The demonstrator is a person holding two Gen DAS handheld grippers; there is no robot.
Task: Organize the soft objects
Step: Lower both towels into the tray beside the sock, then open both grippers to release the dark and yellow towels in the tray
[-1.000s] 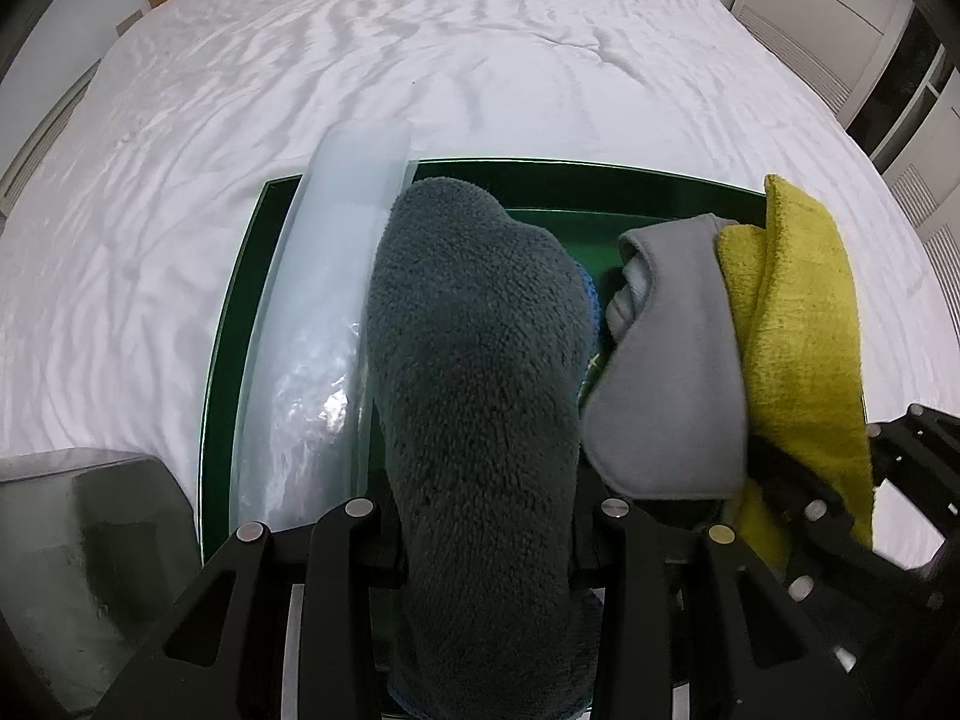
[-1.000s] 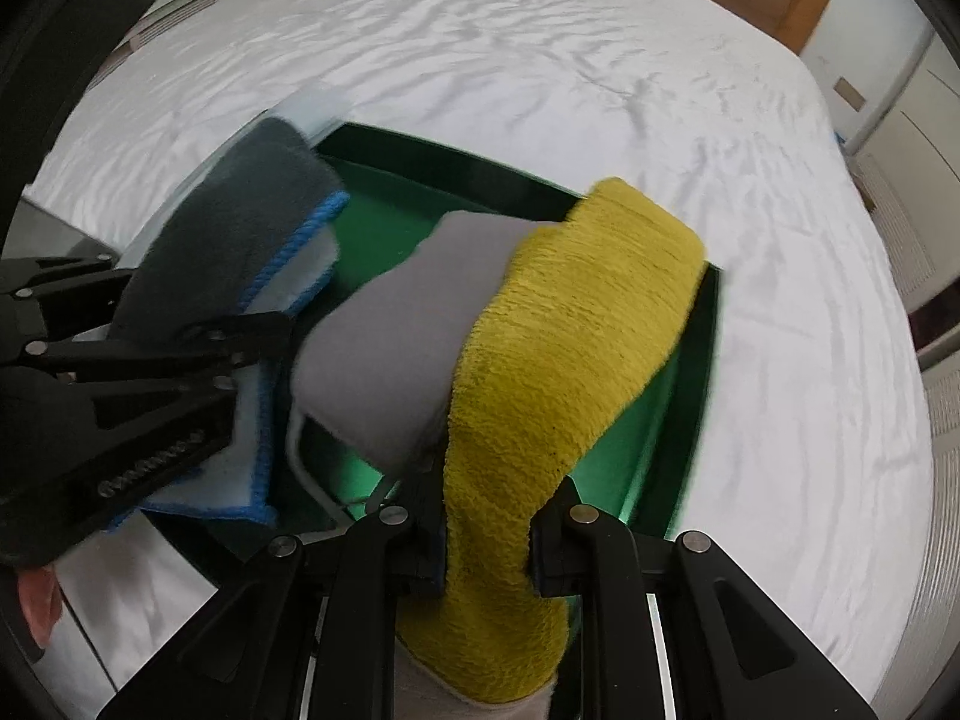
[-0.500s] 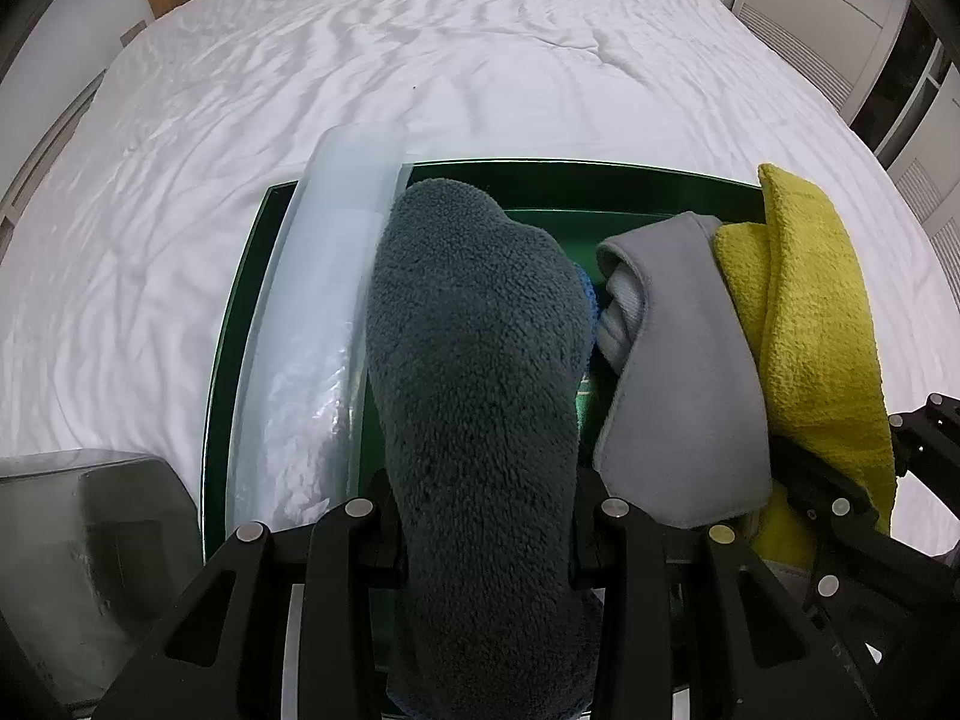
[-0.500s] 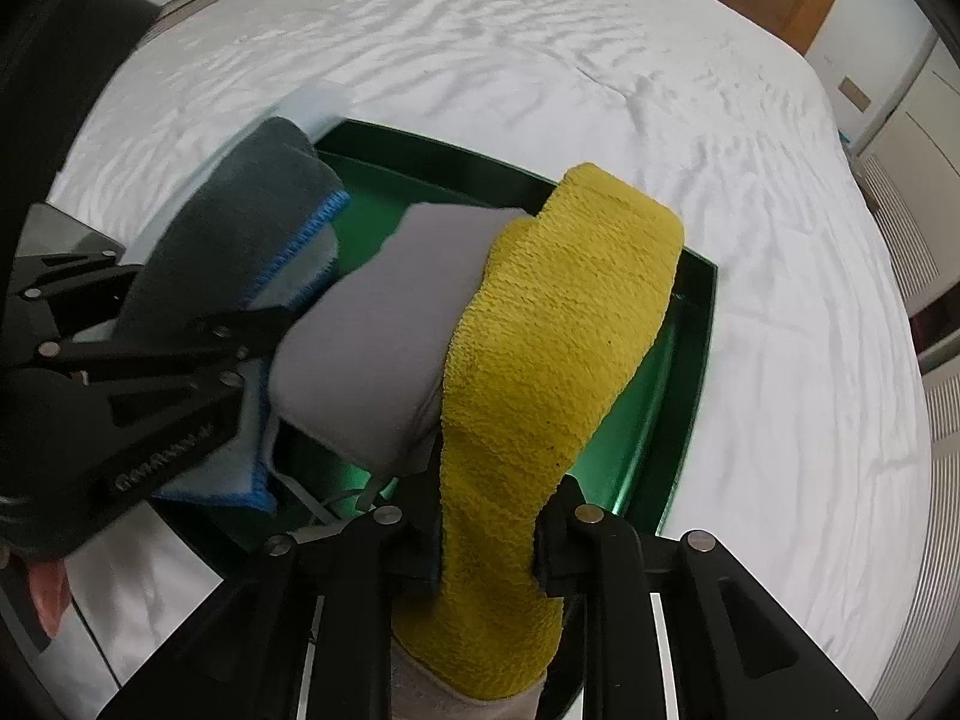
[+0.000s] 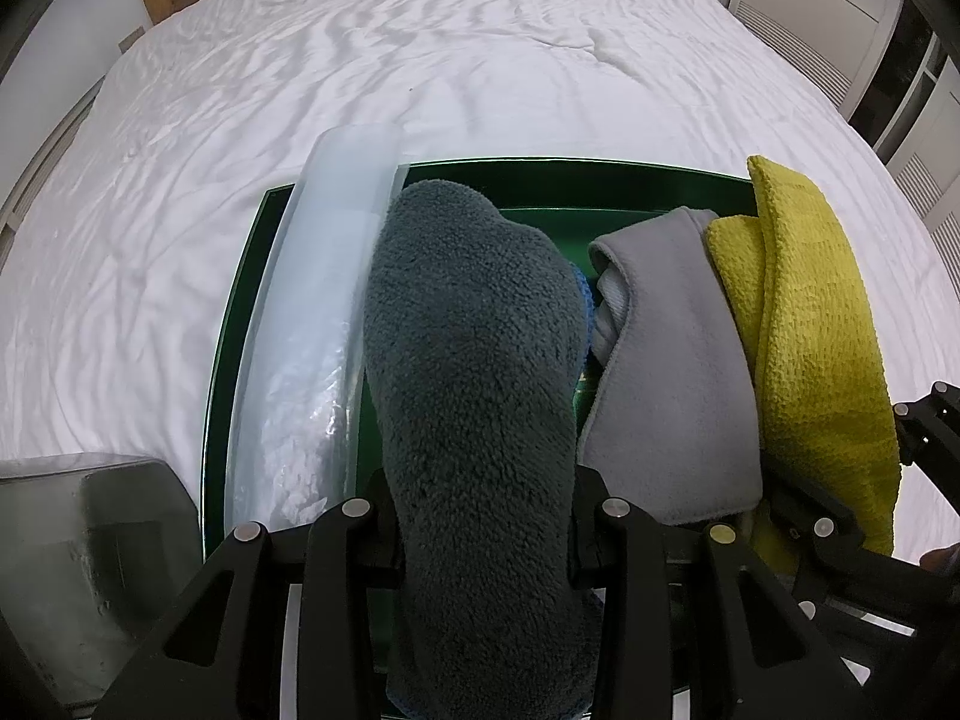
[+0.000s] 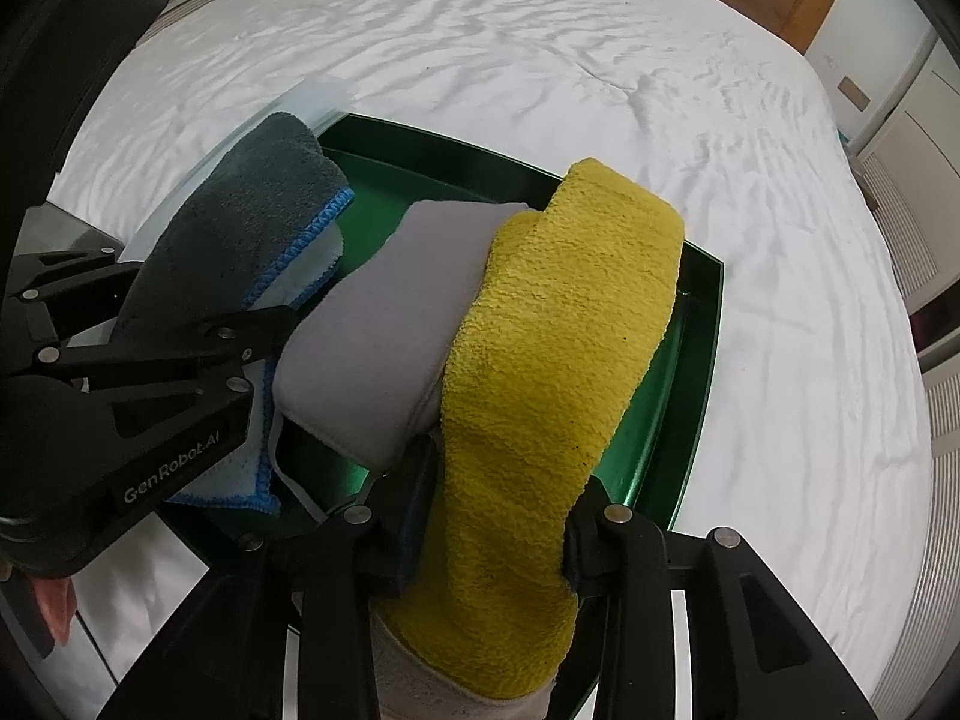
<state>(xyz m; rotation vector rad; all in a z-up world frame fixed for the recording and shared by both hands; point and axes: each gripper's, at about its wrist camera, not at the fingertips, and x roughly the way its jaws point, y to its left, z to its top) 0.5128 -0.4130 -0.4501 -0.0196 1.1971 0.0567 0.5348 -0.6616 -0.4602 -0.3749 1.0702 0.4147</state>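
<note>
Both grippers stand over the green tray (image 5: pixel 240 324), which lies on the white bed (image 5: pixel 420 60), each pointing steeply down into it.

Left gripper (image 5: pixel 483 516): my jaws are clamped narrow on the dark grey fleece cloth (image 5: pixel 474 360), blue-edged, which juts forward over the left half of the tray. A clear plastic sleeve (image 5: pixel 324 300) lies just left of it, along the tray's left wall.

Right gripper (image 6: pixel 492 516): my jaws are opening, with the yellow towel (image 6: pixel 552 360) between them; it appears to touch both pads, so I judge the release only begun. A light grey cloth (image 6: pixel 384 324) folds beside the towel on its left, bunched with it at the near end; whether it lies inside the jaws I cannot tell.

Step in hand, as I judge it: laying the right bundle into the right half of the tray. To do it well I would finish opening before lifting away, so the nap does not snag a pad and drag the towel out. The far end of the towel overhangs the tray's far rim and may slump outward. I would hold the left cloth steady meanwhile, clear of the grey fold.
</note>
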